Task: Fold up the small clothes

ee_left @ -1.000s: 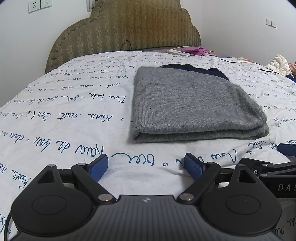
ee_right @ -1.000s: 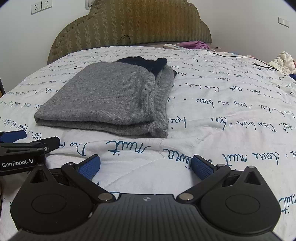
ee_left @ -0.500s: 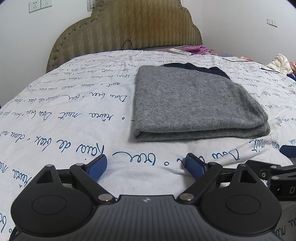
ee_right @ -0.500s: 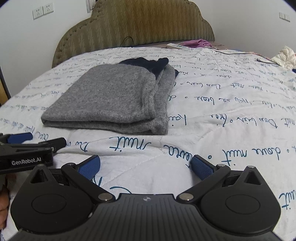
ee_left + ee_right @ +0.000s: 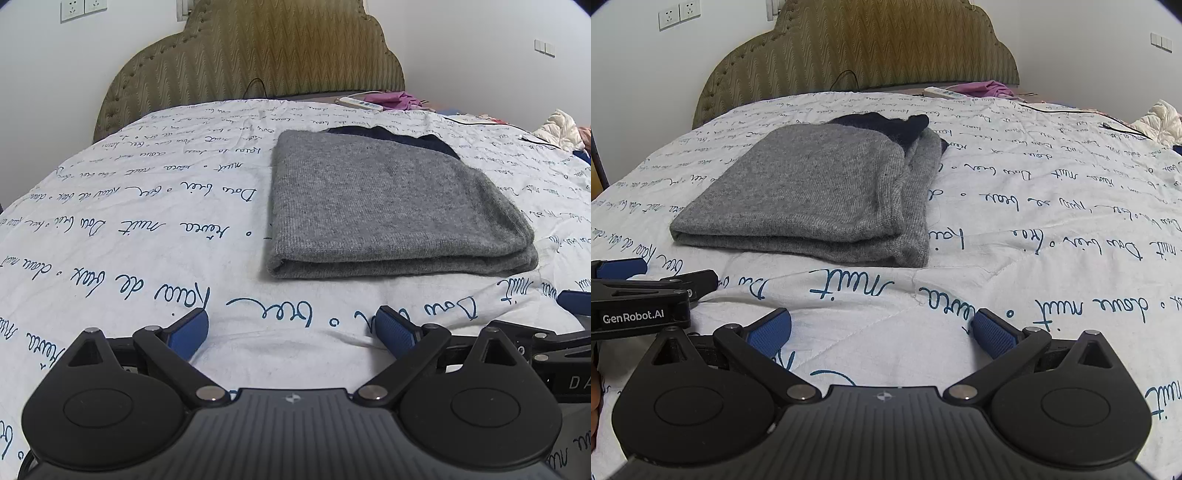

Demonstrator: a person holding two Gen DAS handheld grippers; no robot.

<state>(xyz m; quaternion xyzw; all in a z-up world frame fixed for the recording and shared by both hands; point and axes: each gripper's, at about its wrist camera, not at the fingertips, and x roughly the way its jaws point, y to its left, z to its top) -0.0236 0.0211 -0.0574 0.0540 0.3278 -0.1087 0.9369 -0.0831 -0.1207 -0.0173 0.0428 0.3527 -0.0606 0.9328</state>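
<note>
And here I am over the bed (image 5: 110, 229), white quilt with blue handwriting all across it, and right ahead of me lies the grey sweater (image 5: 388, 206), folded into a neat flat rectangle, its doubled edge facing me and a dark navy piece (image 5: 406, 134) peeking out from under its far end. My left gripper (image 5: 291, 332) has its jaws spread wide, and they have just been opening further, with nothing between the blue pads (image 5: 188, 332) but bare quilt. The sweater sits ahead of it and a little to the right, well clear of the fingertips. My right gripper (image 5: 882, 328) is spread wide too, nothing but quilt between its pads (image 5: 768, 332), with the folded sweater (image 5: 812, 195) ahead and to the left, not touching. From the right-hand view the left gripper (image 5: 639, 291) pokes in at the left edge, low over the quilt and just short of the sweater's near corner. Beyond it all stands the padded olive headboard (image 5: 860, 48), and a white remote (image 5: 360, 103) lies beside some purple cloth (image 5: 399, 99) at the far end of the bed.
</note>
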